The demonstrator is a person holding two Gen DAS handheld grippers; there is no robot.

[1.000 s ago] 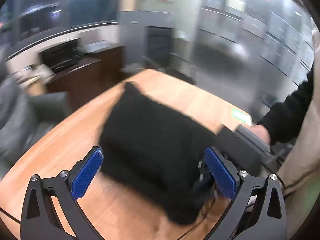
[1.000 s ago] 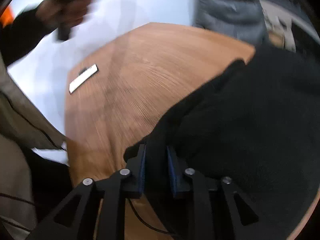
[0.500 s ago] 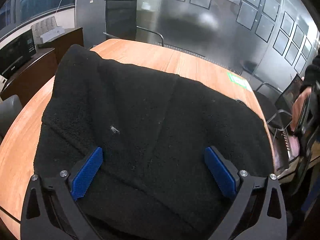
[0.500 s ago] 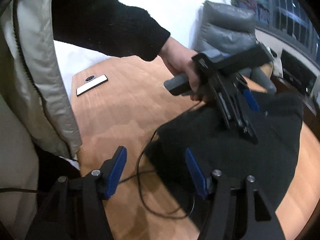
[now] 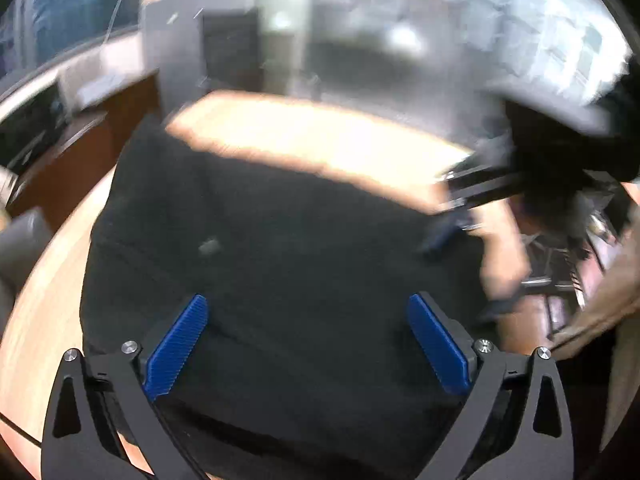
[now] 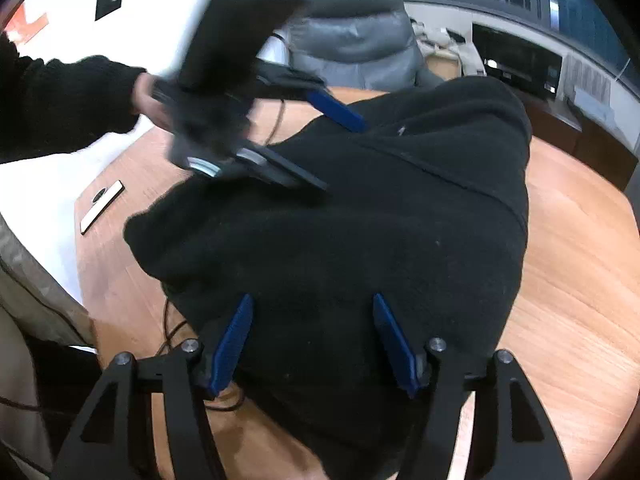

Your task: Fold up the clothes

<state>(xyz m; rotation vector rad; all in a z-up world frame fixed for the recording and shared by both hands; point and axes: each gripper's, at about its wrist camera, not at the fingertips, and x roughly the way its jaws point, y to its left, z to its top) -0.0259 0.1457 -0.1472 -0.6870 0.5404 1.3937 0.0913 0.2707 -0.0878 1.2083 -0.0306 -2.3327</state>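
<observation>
A black fleece garment (image 5: 280, 240) lies folded in a thick pile on the round wooden table (image 5: 312, 140); it also fills the right wrist view (image 6: 380, 220). My left gripper (image 5: 306, 328) is open and empty, hovering above the garment's near side. My right gripper (image 6: 312, 332) is open and empty, above the garment's near part. The left gripper also shows in the right wrist view (image 6: 332, 148), blurred, over the garment's far left part. The right gripper shows blurred at the right of the left wrist view (image 5: 444, 232).
A white phone-like slab (image 6: 102, 206) lies on the table near its left edge. A thin cable (image 6: 172, 328) runs beside the garment. A grey padded chair (image 6: 356, 44) stands behind the table. A dark cabinet (image 5: 60, 152) is at the left.
Both grippers have moved over the garment. My right gripper, shut on the garment's edge a second ago, has let go and opened. The left view is blurred from motion.
</observation>
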